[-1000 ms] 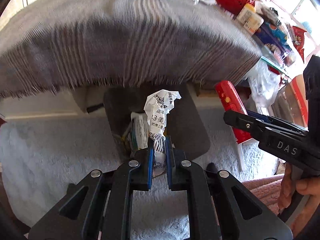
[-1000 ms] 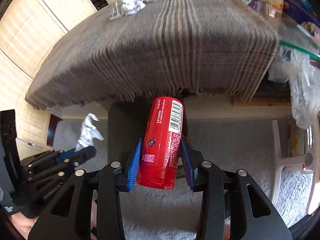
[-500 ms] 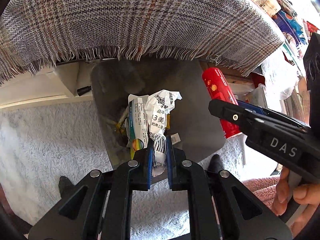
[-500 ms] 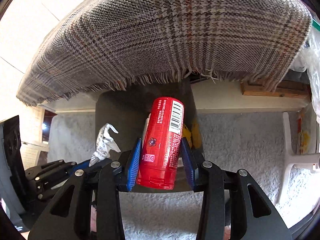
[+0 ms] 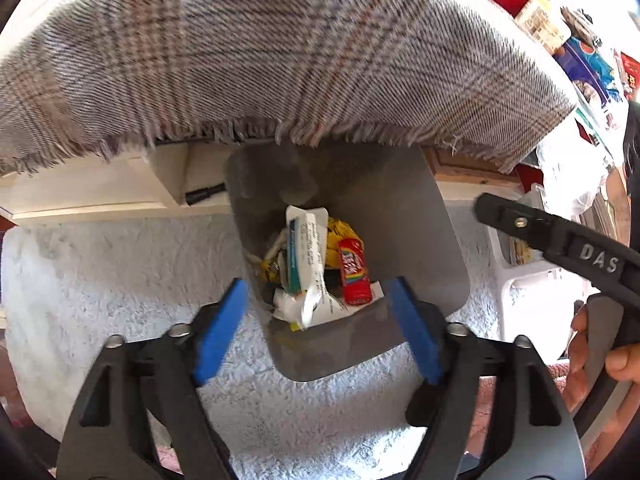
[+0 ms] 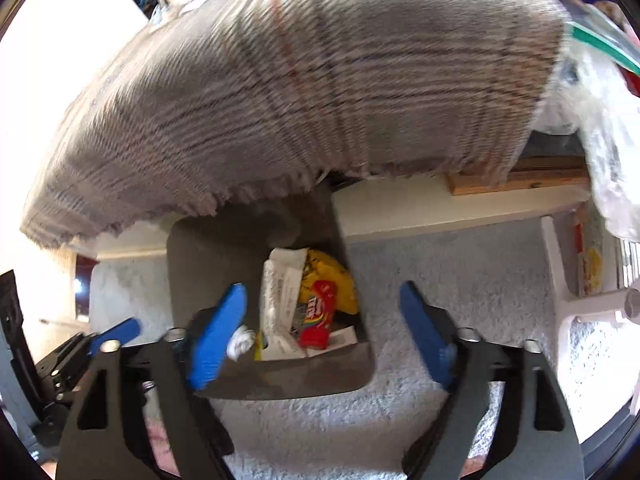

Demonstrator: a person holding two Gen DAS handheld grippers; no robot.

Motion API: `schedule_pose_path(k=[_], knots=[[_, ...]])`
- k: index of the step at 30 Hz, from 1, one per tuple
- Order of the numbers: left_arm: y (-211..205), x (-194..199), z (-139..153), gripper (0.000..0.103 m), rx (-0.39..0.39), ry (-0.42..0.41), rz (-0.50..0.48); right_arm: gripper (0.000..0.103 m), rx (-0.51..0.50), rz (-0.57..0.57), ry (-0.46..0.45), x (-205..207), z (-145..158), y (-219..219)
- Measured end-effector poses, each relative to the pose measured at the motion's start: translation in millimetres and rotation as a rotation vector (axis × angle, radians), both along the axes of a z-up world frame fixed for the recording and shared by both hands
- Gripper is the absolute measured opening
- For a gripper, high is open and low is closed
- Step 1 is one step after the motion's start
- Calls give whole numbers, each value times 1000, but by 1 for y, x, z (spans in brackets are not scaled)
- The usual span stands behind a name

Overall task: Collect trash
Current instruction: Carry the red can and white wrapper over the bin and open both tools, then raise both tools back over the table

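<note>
As it lies in bin (image 5: pixel 448 240), red can (image 5: pixel 354 276) (long axis) runs near-to-far.

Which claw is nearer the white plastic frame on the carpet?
Right. Both claws have just opened, empty, above the bin; the right claw is beside the frame, the left claw beyond it.

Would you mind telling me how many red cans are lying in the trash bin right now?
1. The red can lies inside the grey trash bin, on the right of the pile beside the white paper packaging. Others may be buried underneath.
</note>
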State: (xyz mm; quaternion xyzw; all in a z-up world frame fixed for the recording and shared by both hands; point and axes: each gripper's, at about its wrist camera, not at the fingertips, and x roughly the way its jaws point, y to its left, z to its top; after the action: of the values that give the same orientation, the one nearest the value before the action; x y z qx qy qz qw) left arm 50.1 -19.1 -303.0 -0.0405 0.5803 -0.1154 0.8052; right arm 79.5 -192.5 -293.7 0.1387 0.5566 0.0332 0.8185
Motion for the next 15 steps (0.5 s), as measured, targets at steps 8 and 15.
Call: schedule_pose_path(k=[8,15], knots=[[13,-8,26,92,32,-69,18,96,27,-47,-30,-7,10,-16],[13,-2,74,92,5,-122,13,96,-28,-11,-105,-5,65,-16]])
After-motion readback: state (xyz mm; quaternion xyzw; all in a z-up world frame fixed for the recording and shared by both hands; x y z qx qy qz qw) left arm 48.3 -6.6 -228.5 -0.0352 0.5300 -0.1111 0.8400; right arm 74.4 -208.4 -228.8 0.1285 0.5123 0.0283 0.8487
